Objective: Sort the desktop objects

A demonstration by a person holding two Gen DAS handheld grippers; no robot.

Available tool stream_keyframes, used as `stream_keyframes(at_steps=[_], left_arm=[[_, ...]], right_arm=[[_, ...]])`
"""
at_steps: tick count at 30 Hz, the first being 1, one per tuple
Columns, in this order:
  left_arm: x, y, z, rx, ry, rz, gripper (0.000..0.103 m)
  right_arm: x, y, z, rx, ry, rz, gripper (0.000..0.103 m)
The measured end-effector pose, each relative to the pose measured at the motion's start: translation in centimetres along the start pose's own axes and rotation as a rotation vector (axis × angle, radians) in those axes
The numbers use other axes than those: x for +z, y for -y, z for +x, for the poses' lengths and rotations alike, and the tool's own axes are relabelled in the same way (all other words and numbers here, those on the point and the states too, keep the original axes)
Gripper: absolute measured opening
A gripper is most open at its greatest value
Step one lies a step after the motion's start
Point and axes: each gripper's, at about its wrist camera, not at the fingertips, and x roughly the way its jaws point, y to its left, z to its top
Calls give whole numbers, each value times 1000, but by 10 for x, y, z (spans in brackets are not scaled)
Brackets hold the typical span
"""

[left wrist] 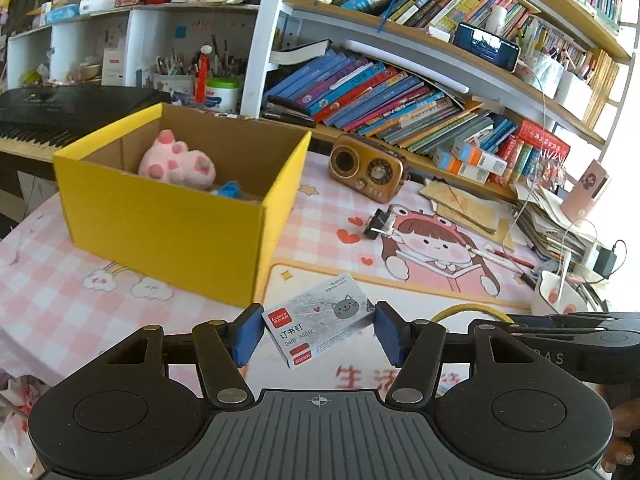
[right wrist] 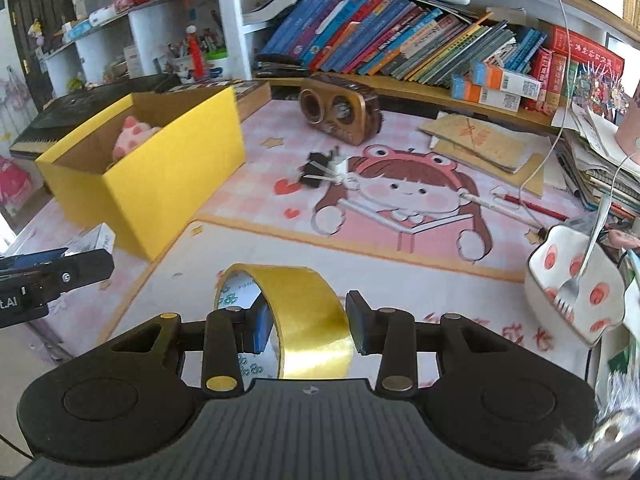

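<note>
Yellow cardboard box (left wrist: 168,220) already holds a pink plush toy (left wrist: 176,162) and a small blue item, so we judge the sorting partly done. Our left tongs (left wrist: 316,330) are clenched on the staple box (left wrist: 320,320), lifted just beside the box's near corner. Our right tongs (right wrist: 306,324) grip the gold tape roll (right wrist: 296,316), one pad inside its ring, low over the desk (right wrist: 400,280). Binder clips (right wrist: 320,170), a pen and a radio remain out.
</note>
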Motion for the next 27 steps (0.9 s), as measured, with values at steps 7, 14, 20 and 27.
stream_keyframes(at_steps=[7, 14, 20, 27], left_arm=[[-10, -31, -28, 2, 8, -7, 59], [-19, -62, -54, 4, 19, -13, 59], [-26, -85, -74, 8, 30, -20, 59], [-31, -103, -93, 17, 47, -28, 59]], right_arm=[[-18, -46, -14, 18, -7, -19, 36], [-32, -87, -26, 23, 6, -24, 36], [-40, -115, -34, 34, 11, -37, 36], [-46, -141, -41, 46, 24, -53, 36]])
